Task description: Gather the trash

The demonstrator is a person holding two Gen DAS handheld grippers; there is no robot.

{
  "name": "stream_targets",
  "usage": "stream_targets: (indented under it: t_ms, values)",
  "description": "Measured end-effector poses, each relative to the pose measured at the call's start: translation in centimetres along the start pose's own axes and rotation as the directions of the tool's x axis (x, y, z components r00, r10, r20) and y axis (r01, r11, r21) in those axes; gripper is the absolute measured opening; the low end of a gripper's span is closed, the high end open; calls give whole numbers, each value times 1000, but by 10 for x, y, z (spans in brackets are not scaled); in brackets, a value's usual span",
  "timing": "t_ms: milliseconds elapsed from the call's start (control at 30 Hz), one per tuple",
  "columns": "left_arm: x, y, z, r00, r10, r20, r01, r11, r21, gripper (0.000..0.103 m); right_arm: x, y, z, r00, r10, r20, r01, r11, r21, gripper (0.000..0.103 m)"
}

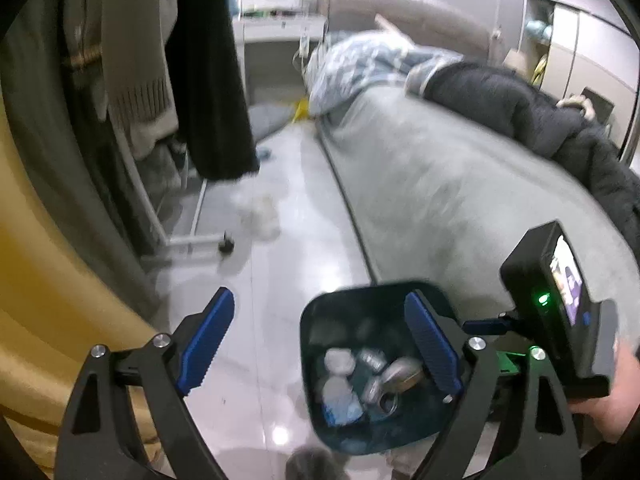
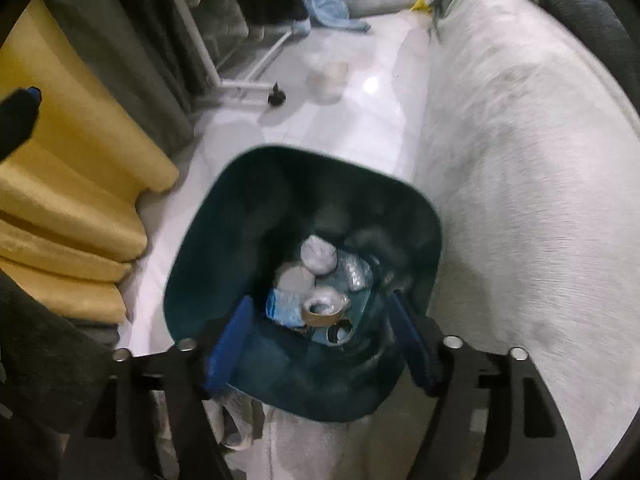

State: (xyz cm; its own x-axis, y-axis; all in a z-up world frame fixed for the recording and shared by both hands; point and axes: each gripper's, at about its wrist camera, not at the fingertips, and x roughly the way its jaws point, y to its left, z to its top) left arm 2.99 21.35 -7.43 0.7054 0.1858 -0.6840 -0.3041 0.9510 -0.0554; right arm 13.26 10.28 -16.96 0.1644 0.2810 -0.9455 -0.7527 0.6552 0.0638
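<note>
Both grippers hang above the dark bin (image 2: 304, 280) on the floor beside the bed (image 2: 520, 200). The left gripper (image 1: 320, 348) gapes wide, holding nothing; the right gripper (image 2: 320, 344) is spread too, empty. Bottles and wads (image 2: 316, 300) lie inside the bin.

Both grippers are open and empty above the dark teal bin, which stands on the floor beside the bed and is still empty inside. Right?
Not quite. The dark teal bin is not empty: the right wrist view shows crumpled tissues, a plastic bottle and a can inside. The rest holds for the left gripper and right gripper.
</note>
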Motion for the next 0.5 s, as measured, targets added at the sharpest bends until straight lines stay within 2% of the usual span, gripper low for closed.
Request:
stream_targets:
  t_ms: [133,267,400,500]
  values:
    - [-30,-9,8,997,-15,81,16,1000,-7,87,-42,-2,-2,996,-17,93,17,1000,6,75]
    - [-63,-27,12,987,-29,159,30,1000,-1,87,-93,-8,-14,975,-44,218,39,999,26,80]
    - [-87,-47,14,976,-19,216,13,1000,26,88,-138,-16,-27,943,-78,323,60,996,65,81]
    - [-110,-60,15,963,-32,267,23,999,37,94,-177,-18,-38,901,-114,419,84,992,90,88]
